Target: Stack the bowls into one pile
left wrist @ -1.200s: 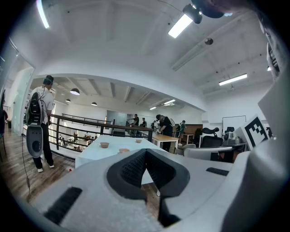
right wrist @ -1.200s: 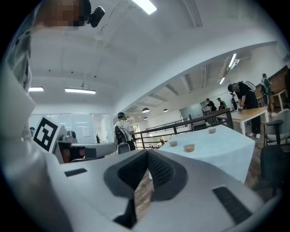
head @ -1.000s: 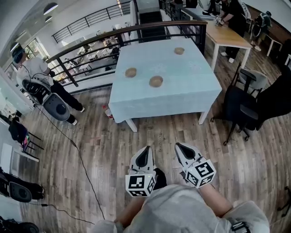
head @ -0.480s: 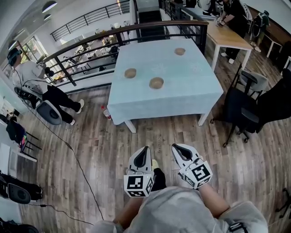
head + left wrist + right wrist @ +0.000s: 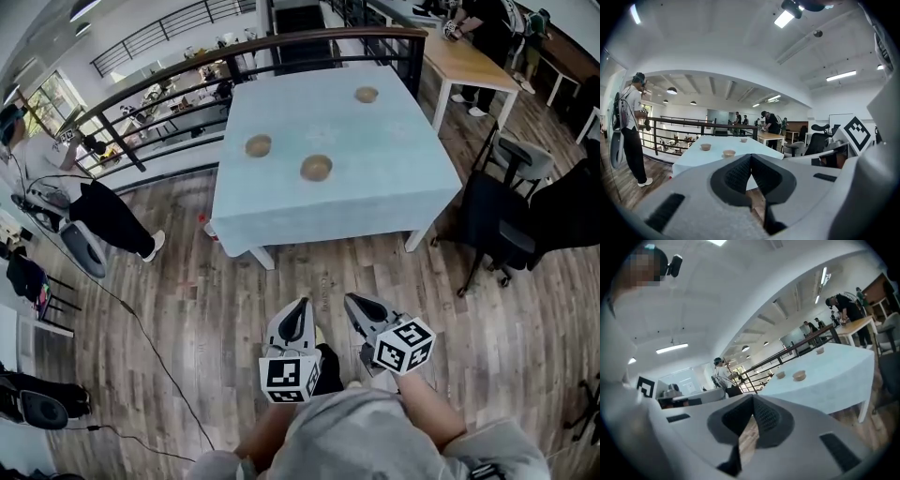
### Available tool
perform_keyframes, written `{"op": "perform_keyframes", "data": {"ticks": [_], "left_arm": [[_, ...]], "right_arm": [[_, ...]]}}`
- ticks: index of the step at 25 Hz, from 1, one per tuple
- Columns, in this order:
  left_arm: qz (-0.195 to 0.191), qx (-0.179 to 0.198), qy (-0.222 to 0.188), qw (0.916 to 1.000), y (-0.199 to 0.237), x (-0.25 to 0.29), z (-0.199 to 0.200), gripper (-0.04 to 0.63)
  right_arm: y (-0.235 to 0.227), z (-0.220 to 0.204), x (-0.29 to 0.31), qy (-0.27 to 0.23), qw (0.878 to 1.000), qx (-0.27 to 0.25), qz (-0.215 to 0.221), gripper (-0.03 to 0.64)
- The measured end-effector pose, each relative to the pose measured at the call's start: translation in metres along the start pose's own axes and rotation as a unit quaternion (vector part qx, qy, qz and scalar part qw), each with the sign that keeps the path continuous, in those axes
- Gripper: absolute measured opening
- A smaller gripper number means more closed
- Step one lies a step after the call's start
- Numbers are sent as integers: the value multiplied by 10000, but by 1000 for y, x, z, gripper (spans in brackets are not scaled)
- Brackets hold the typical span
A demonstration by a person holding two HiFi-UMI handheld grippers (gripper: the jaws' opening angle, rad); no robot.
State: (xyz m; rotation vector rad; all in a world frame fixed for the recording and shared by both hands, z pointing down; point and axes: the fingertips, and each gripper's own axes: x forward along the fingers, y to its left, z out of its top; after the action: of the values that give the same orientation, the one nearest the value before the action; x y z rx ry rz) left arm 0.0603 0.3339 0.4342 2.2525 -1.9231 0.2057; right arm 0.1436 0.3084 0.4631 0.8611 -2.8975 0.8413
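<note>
Three small tan bowls stand apart on the table's pale blue cloth (image 5: 375, 187): a left bowl (image 5: 258, 145), a near middle bowl (image 5: 317, 168) and a far bowl (image 5: 367, 95). Both grippers hang over the wooden floor well short of the table, pointing toward it. My left gripper (image 5: 302, 307) is shut with nothing in it, and my right gripper (image 5: 352, 302) also has its tips together and is empty. The left gripper view shows the bowls (image 5: 729, 153) far beyond the closed left gripper (image 5: 751, 156). From the right gripper (image 5: 753, 397), its own view shows them (image 5: 800, 376) tilted.
A dark railing (image 5: 187, 80) runs behind and left of the table. Black office chairs (image 5: 506, 225) stand to its right. A person (image 5: 94, 211) with equipment stands at the left, a cable (image 5: 159, 337) trails across the floor, and more people work at a wooden desk (image 5: 473, 66) far right.
Both grippers have moved a little toward the table, and the right one has rolled. The table sits slightly nearer in view. The person at the left has shifted further left.
</note>
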Motion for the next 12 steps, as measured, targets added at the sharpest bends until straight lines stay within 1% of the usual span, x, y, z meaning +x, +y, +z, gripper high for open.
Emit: {"op": "perform_keyframes", "data": {"ticks": [3,5,7,9,12], "left_arm": [[-126,-24,40,9999,9,18,3,19],[-189,-12,65,9998,16,30,4,19],[-262,-32,92,9996,22,43,5,18],[-337,-87,119,9993,27,56,7,18],[-371,-118,126,9992,39,72,11,18]], "right_arm": [[0,11,15,-47,9998,86,196,28],[3,21,24,-101,9996,2,281,28],[3,30,33,-126,9994,-134,279,28],[-2,36,43,-37,9988,-455,149,28],[-6,47,59,40,9916,-1281,-150,28]]}}
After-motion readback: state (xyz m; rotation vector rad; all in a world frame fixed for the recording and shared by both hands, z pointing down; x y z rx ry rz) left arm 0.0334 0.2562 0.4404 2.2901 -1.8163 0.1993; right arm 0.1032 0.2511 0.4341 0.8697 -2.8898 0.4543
